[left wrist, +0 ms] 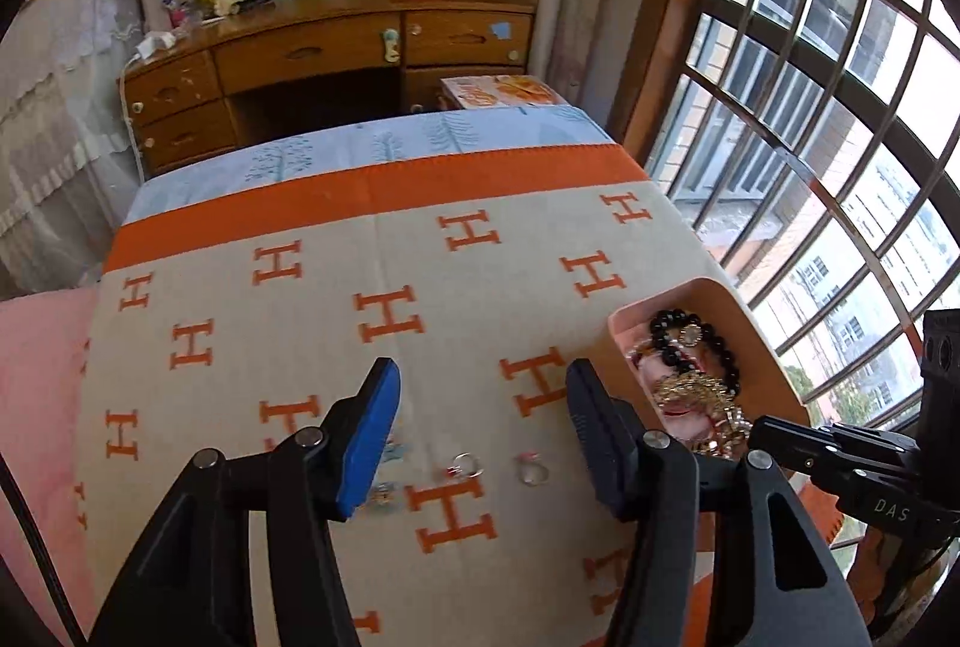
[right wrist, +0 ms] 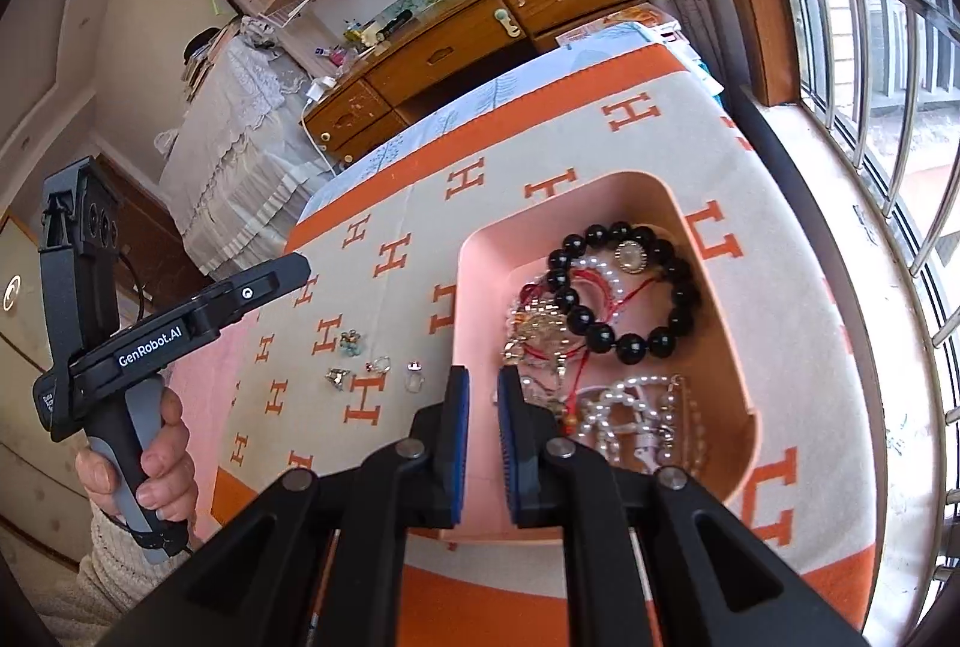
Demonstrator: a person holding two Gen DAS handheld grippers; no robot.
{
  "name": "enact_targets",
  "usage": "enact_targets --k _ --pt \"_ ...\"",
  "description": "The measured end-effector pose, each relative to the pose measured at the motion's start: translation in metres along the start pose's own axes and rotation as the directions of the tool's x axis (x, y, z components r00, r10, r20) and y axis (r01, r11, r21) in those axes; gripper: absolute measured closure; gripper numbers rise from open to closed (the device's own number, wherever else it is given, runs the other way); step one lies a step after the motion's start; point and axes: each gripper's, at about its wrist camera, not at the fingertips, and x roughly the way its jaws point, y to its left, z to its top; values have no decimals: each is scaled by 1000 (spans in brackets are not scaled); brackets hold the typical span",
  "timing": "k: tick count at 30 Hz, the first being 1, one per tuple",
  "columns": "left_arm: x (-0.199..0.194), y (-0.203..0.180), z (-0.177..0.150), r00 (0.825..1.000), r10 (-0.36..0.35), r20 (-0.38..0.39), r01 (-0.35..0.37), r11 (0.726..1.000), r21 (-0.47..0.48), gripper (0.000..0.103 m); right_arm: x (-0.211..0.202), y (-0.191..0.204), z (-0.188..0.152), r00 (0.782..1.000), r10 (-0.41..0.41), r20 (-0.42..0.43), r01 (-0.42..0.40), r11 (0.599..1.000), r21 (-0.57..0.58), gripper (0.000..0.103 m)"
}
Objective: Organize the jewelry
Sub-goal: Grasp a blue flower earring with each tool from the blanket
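A pink tray sits on an orange-and-beige H-patterned blanket. It holds a black bead bracelet, pearl strands and gold chains. Two rings and blue earrings lie on the blanket left of the tray. My left gripper is open above the rings, empty. My right gripper is nearly closed over the tray's left wall, with a narrow gap and nothing visible between the pads. The left gripper also shows in the right wrist view.
A wooden desk with drawers stands beyond the bed. A barred window runs along the right side. A lace-covered surface is at the left. A pink cloth lies at the blanket's left edge.
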Motion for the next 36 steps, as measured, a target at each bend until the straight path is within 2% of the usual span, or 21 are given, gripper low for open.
enact_targets --k 6,8,9,11,17,20,28,29,30,31,32,36 --pt "-26 53 -29 993 114 32 -113 993 -43 46 24 44 -4 999 19 -47 -23 996 -87 93" --pt "-25 65 -40 991 132 23 -131 990 -49 46 34 57 -6 998 17 -65 -25 993 -115 85" --pt "-23 70 -46 991 134 17 -133 990 -50 46 38 62 -8 997 14 -71 -23 992 -127 77" --pt "-16 77 -56 990 138 -1 -138 989 -45 46 46 72 -12 997 7 -80 -19 988 -154 76" --pt "19 73 -79 996 54 -76 -54 999 -2 46 76 86 -19 990 -24 -136 0 985 -171 76" --pt "38 65 -83 995 27 -98 -25 1000 17 46 86 88 -15 990 -33 -136 10 986 -166 76" --pt "73 47 -85 994 48 -96 -39 996 85 47 103 94 0 991 -49 -124 28 986 -165 76" --pt "74 48 -86 995 42 -93 -35 996 80 53 106 95 1 991 -54 -124 32 985 -170 76" --pt "75 49 -86 995 37 -92 -30 997 77 67 109 96 3 990 -59 -124 37 984 -174 76" --pt "74 50 -87 996 40 -76 -34 996 76 73 111 97 4 990 -61 -125 38 983 -178 76" --pt "73 53 -87 996 37 -78 -31 997 71 85 115 99 6 990 -63 -128 39 983 -181 76" --pt "66 72 -88 997 27 -72 -27 1000 1 86 129 106 8 987 -69 -143 38 978 -207 76"
